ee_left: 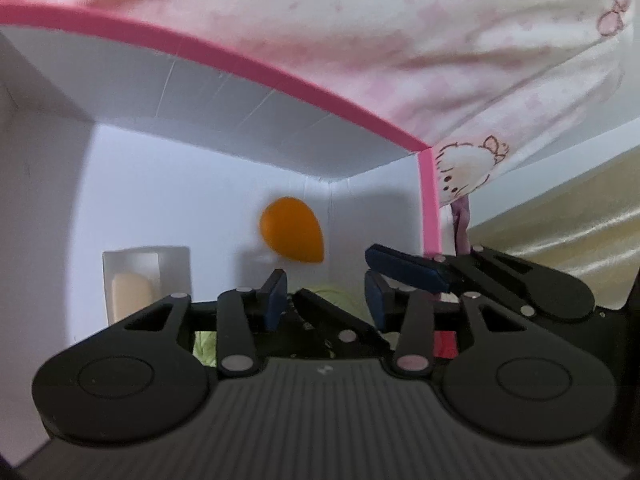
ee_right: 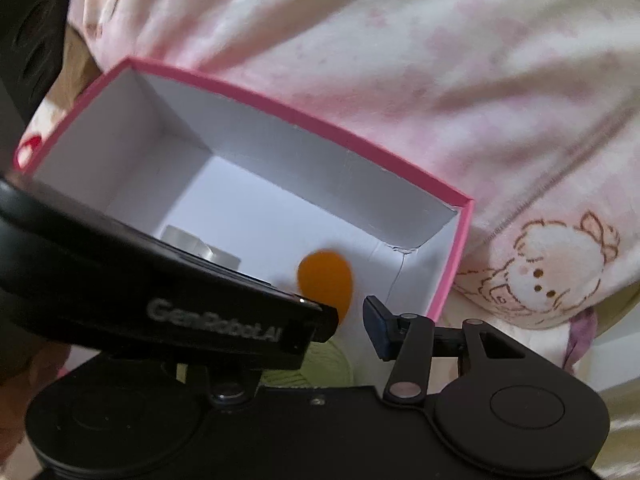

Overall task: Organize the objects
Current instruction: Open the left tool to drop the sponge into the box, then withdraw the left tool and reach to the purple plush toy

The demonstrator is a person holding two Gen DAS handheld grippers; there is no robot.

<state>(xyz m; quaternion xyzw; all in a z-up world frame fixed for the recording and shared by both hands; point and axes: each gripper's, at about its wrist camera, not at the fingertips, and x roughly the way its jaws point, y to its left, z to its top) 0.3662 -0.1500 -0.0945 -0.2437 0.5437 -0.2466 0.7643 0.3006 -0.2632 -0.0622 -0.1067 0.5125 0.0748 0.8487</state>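
Inside the pink-rimmed white box (ee_left: 240,56), both tools are pointed down toward its floor. A person's pale pink printed garment (ee_left: 400,40) fills the view behind the far wall, and a strip of shiny gold fabric (ee_left: 560,220) shows outside the box on the right.

The left tool (ee_left: 326,300) is lower and deeper in the box, with its 2 blue pads (ee_left: 276,296) apart and nothing pressed between them. The right tool (ee_right: 320,332) comes in from the right, over the box's right wall. Only 1 of its pads (ee_right: 378,328) shows, because the left tool's body covers the other, so whether it is open or closed cannot be told.

The orange teardrop sponge (ee_left: 292,236) lies straight ahead of the left tool, near the far right corner of the box. It sits a little left of the gap's centre line, and its narrow tip points toward that corner. Its edges are blurred, so whether it rests on the floor or leans on the wall is unclear. The left tool looks the nearer of the 2 to it.

A small white carton (ee_left: 146,280) holding a beige sponge stands well to the left. Something pale green (ee_left: 340,294) lies under the tools and is probably the only thing that could catch a pad.
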